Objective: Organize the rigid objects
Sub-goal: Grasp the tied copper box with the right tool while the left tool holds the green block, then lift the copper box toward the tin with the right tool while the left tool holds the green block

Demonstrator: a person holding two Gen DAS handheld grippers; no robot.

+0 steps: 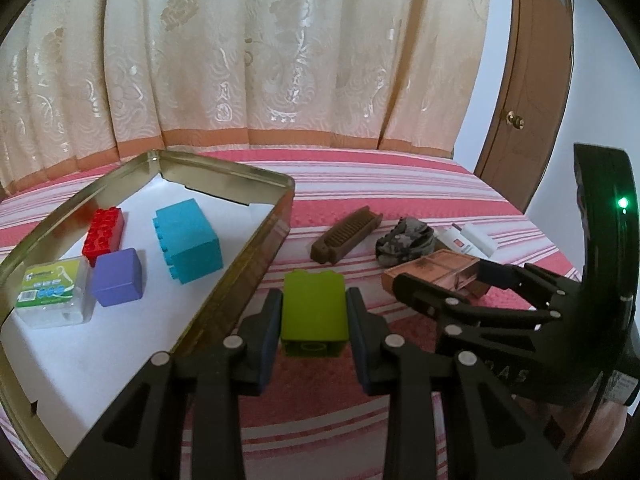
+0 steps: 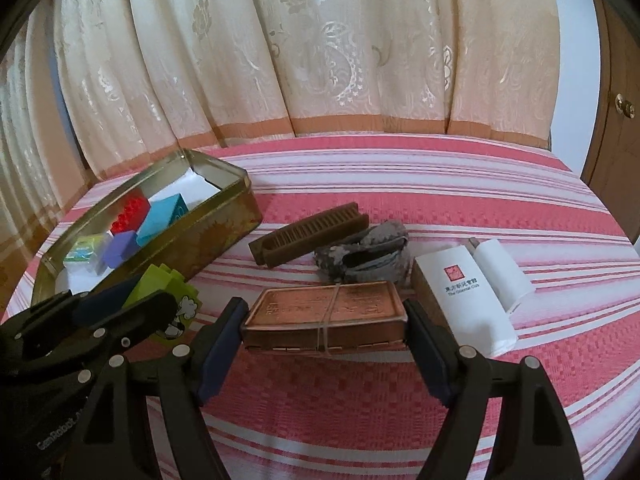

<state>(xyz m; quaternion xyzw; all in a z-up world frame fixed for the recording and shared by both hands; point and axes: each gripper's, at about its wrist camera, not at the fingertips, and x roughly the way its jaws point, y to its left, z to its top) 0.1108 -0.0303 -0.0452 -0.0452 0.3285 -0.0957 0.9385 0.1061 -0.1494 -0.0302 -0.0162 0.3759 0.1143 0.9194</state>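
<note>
My left gripper [image 1: 313, 320] is shut on a lime green block [image 1: 313, 312], beside the right wall of the gold tin [image 1: 256, 276]; the block also shows in the right wrist view [image 2: 168, 292]. The tin holds a red brick [image 1: 103, 230], a teal block [image 1: 188, 252], a purple cube [image 1: 118, 278] and a floss box [image 1: 54, 296]. My right gripper [image 2: 325, 320] is shut on a copper-coloured flat case [image 2: 326, 316] banded with elastic, resting on the bedspread. It appears in the left wrist view [image 1: 436, 276] too.
On the red striped bedspread [image 2: 400, 400] lie a brown comb [image 2: 308, 236], a crumpled grey cloth [image 2: 364, 256], a white paper box [image 2: 464, 300] and a white charger [image 2: 500, 272]. Curtains hang behind; a wooden door [image 1: 524, 100] is at right.
</note>
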